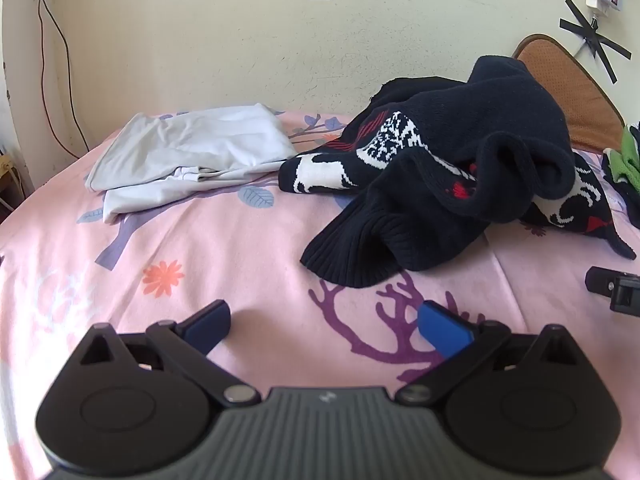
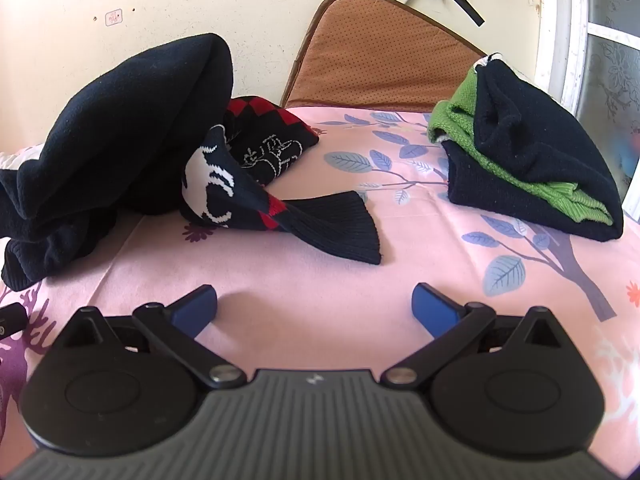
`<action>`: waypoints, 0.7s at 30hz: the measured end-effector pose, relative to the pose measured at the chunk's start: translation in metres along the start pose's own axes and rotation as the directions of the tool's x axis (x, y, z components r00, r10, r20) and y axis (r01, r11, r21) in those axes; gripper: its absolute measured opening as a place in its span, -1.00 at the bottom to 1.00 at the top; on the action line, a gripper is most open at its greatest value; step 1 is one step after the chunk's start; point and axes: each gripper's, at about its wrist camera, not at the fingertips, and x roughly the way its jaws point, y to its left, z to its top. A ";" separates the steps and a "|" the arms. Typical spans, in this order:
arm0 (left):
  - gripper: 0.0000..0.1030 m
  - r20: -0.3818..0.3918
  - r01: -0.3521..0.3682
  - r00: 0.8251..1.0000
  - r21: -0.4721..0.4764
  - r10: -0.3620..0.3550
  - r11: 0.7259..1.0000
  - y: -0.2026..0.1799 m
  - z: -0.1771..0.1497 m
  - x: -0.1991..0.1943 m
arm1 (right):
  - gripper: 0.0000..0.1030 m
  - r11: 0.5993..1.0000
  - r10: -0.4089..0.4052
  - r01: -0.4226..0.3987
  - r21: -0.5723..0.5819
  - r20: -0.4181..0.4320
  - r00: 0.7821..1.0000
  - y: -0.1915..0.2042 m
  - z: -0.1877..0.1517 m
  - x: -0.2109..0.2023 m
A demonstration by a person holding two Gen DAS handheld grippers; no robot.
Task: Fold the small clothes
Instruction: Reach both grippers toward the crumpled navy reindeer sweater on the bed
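On the pink, tree-printed bed sheet (image 1: 224, 248), toward the far edge near the wall, the dark patterned sweater (image 1: 452, 176) lies crumpled in a heap, one ribbed cuff (image 2: 340, 228) trailing toward the near edge. The left gripper (image 1: 324, 326) and the right gripper (image 2: 314, 308) hover above bare sheet with jaws spread wide and nothing between them. A pale folded garment (image 1: 188, 152) lies at the far left, and a folded dark-and-green garment (image 2: 532, 168) at the far right. No container appears in either view. The bunched knit is probably the risk: a grip on one loose layer or the cuff could drag the heap toward the folded pieces, or pinch the sheet with it.
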 end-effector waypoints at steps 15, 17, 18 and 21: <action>0.60 0.195 0.070 0.976 0.142 -0.098 0.987 0.012 0.007 -0.068 | 0.28 0.981 0.187 -0.178 -0.076 0.137 0.973 -0.031 -0.005 -0.049; 0.61 0.222 0.118 0.961 0.205 -0.163 0.972 -0.004 0.025 -0.069 | 0.29 0.977 0.210 -0.198 -0.083 0.167 0.963 -0.034 0.012 -0.048; 0.63 0.238 0.123 0.954 0.245 -0.182 0.962 -0.016 0.030 -0.067 | 0.32 0.971 0.228 -0.212 -0.108 0.171 0.959 -0.031 0.021 -0.044; 0.57 0.243 0.114 0.947 0.353 -0.208 0.929 -0.059 0.039 -0.045 | 0.38 0.938 0.301 -0.275 -0.210 0.103 0.948 -0.011 0.043 -0.016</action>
